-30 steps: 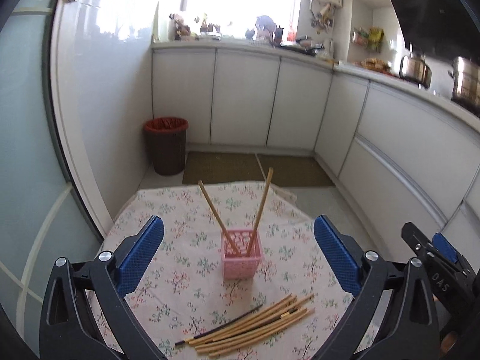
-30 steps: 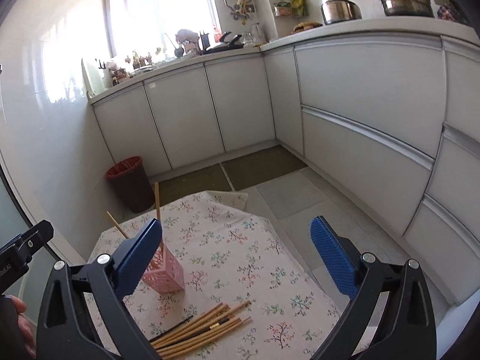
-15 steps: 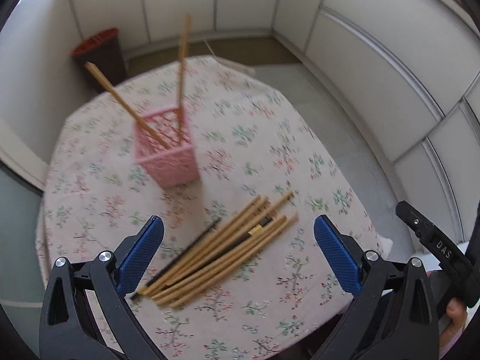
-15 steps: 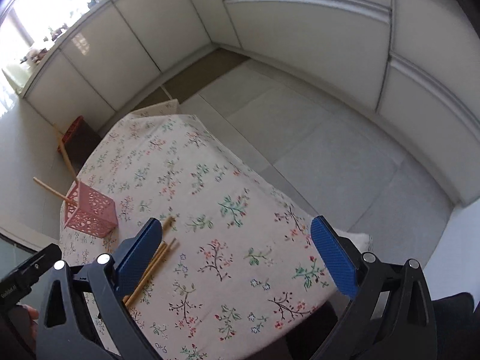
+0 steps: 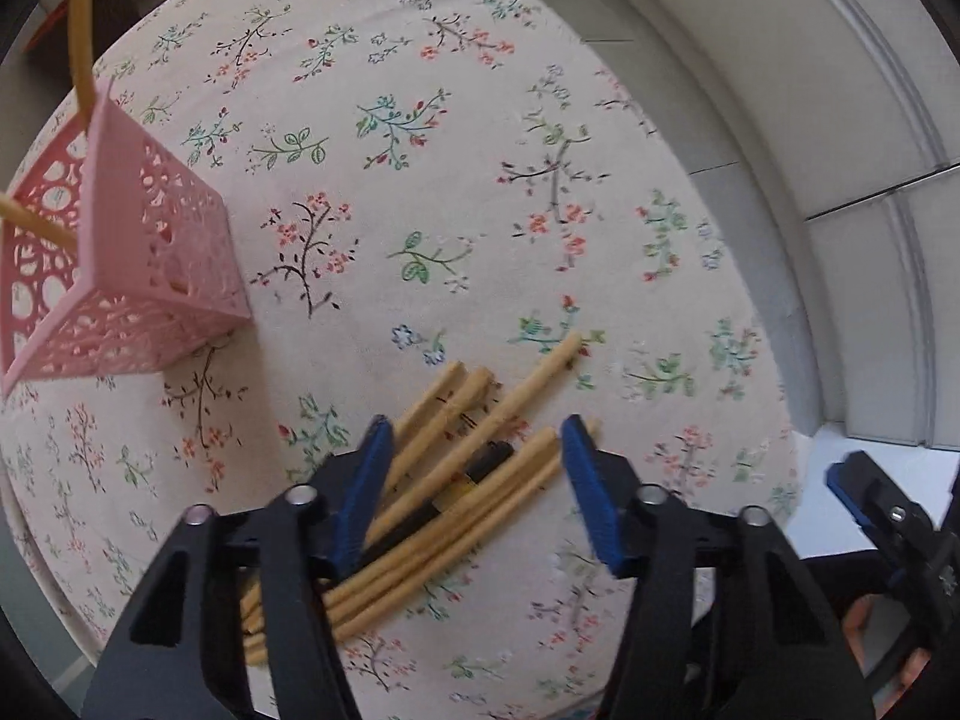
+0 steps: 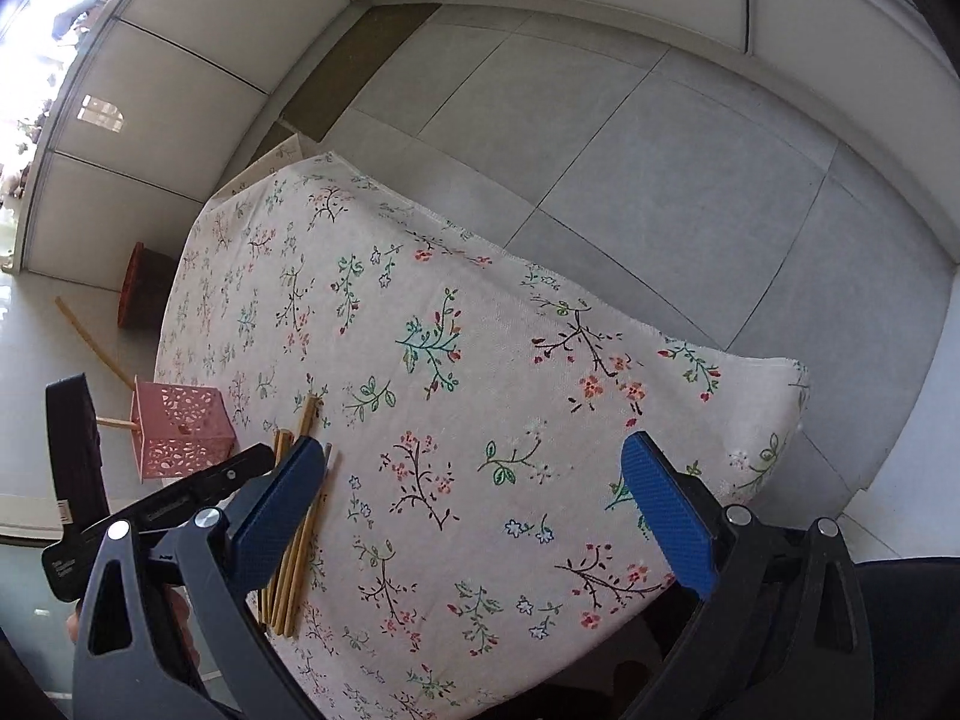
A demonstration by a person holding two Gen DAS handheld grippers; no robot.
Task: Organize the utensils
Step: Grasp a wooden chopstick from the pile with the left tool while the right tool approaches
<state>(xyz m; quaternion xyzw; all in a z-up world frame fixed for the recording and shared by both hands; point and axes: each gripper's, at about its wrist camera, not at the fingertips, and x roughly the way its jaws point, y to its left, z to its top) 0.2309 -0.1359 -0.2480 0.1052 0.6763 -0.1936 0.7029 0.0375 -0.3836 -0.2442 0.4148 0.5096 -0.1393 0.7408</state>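
Note:
A bundle of wooden chopsticks [image 5: 522, 384] with one black chopstick [image 5: 486, 459] among them lies on the flowered tablecloth [image 5: 420, 210]. My left gripper [image 5: 477, 480] points straight down over the bundle. Its jaws are closing, with the chopsticks between the blue pads [image 5: 366, 486] and no firm press visible. A pink perforated holder [image 5: 150, 276] stands at the left with two chopsticks [image 5: 81, 30] leaning in it. My right gripper [image 6: 474, 510] hangs open over bare cloth, right of the chopsticks [image 6: 297, 546] and the holder [image 6: 180, 426].
The table [image 6: 480, 360] ends close to the right gripper, with grey floor tiles [image 6: 600, 120] beyond. A dark red bin [image 6: 141, 282] stands on the floor behind the holder. White cabinets [image 6: 180, 90] line the room. The left gripper's body [image 6: 198, 492] shows beside the bundle.
Both grippers have dropped toward the table and tilted downward. The left one has come down over the chopstick bundle and its jaws have narrowed. The right stays wide.

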